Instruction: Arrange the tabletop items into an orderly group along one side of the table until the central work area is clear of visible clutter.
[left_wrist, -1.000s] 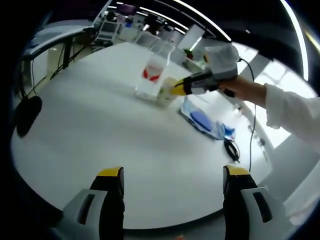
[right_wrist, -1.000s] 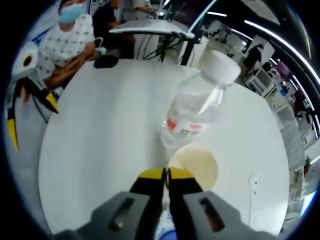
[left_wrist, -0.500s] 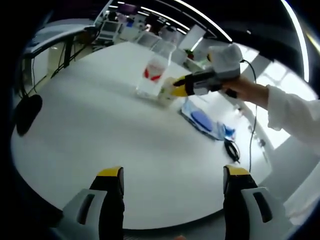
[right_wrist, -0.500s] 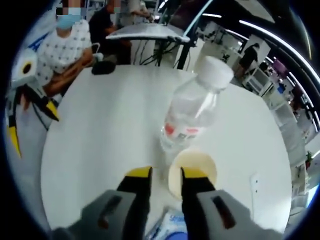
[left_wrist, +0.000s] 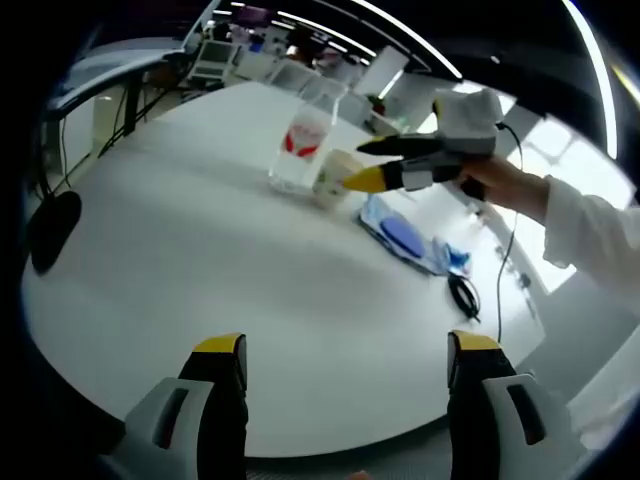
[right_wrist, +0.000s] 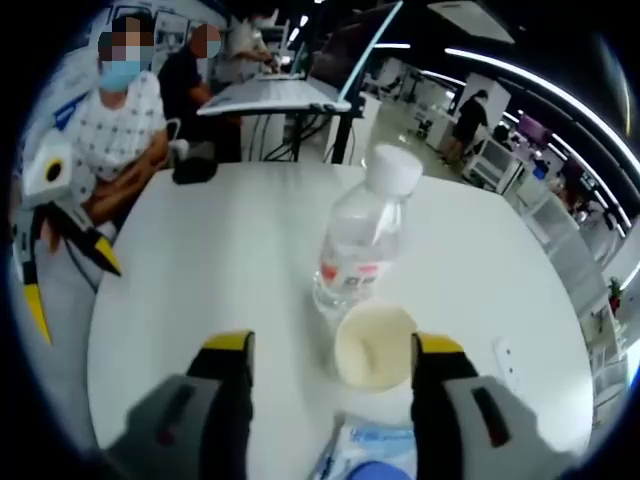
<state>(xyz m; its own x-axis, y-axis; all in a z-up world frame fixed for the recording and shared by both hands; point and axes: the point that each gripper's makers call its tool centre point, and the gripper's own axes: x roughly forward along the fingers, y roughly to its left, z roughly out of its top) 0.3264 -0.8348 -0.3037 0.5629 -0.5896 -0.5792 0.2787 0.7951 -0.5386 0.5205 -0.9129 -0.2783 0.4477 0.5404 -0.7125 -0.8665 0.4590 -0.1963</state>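
Now right tongs gape wide, level over the cup.

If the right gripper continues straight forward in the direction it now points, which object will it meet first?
Most likely the paper cup, which stands just ahead between the open jaws of the right gripper. The water bottle stands directly behind it. Exact depth is hard to judge.

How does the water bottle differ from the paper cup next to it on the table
The water bottle is clear plastic, with a red label; the paper cup is pale and opaque. The bottle stands taller than the cup. The bottle wears a white cap; the cup is open-topped. Both stand upright, side by side on the white table.
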